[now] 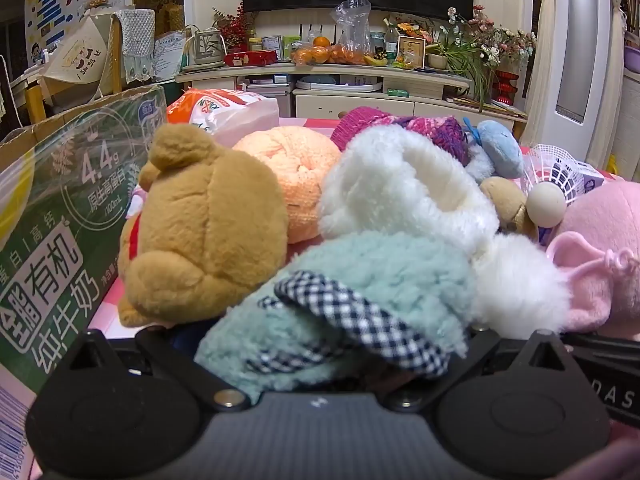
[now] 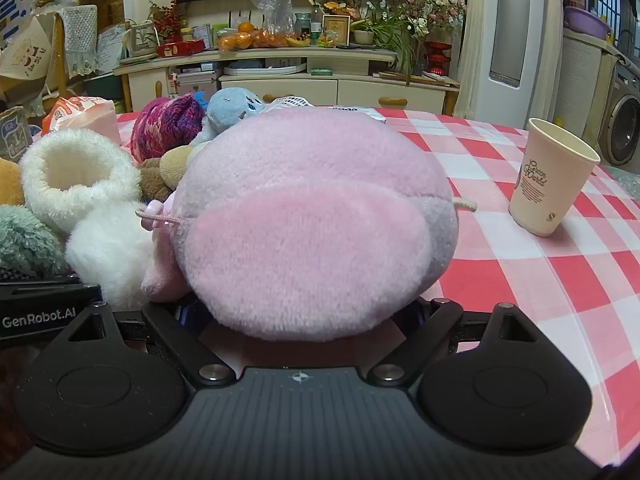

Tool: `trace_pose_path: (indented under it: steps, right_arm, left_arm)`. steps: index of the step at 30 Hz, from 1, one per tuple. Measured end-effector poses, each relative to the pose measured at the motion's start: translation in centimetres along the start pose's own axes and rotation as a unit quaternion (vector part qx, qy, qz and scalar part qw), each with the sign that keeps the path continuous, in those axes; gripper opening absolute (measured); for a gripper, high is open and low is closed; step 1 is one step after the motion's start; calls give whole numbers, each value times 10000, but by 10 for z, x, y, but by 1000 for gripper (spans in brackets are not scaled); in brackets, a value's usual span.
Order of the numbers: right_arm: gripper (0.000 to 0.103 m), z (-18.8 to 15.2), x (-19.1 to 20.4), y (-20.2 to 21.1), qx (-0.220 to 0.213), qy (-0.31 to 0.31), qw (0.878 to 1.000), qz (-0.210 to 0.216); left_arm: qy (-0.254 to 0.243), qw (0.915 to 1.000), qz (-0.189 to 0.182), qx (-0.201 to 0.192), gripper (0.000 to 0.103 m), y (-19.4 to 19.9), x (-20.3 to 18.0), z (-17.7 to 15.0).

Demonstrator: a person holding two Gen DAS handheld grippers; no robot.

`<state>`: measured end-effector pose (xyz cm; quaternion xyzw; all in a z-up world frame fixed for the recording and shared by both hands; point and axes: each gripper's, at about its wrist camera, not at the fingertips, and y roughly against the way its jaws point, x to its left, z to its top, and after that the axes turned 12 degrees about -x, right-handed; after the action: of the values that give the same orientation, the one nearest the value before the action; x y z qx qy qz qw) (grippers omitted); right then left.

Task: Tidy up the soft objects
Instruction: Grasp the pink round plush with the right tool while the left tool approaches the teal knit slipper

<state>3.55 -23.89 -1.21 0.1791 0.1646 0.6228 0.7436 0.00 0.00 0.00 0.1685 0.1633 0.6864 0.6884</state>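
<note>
While both grippers stand with their fingers spread wide and pressing on nothing, a heap of soft things crowds the desk with its red-and-white checked cloth. Straight ahead of the left gripper, at twelve o'clock, a mint-green fleecy item trimmed with navy gingham bulges between the spread fingers; whether it touches them cannot be told. At ten o'clock from it lies a tan plush bear, with a peach towelling bundle just behind. A white fluffy bootie sits at one o'clock, touching the mint item, and a magenta-and-purple knitted hat and a small blue plush toy lie farther back. A green printed milk carton box stands at nine o'clock.

Before the right gripper, a large round pink-and-grey plush cushion fills the twelve o'clock position, its near edge overhanging the gap between the fingers. A cream paper cup stands upright at two o'clock, well apart from the heap.
</note>
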Motion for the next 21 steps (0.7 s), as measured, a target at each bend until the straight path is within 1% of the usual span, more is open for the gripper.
trace_pose_path:
  steps: [6,7,12,15,18,21]
  right_arm:
    - [103,-2,-1,1,-51,-44,10000,22]
    - [103,-5,-7,3,-50,-48,10000,39]
    - [103,-1,-6,8,155,-76,9998,76]
    - [103,-8,-3,11,209,-150,9996,87]
    - [103,-12,-1,14,242,-276,9993,57]
    - [103,-16,0,20,158,-327,9993,53]
  left_arm:
    - [51,10000,-24,22,102,7,3,-4]
    - [45,10000,-39,22,102,10,3,-4]
    - [-44,9997,-228,90,102,26,8,-9]
    - [-38,9994,-328,104,102,33,14,-9]
    - [-96,9992,-395,10,102,46,13,-6]
    - [-167,9990,-399,-74,102,58,18,-4]
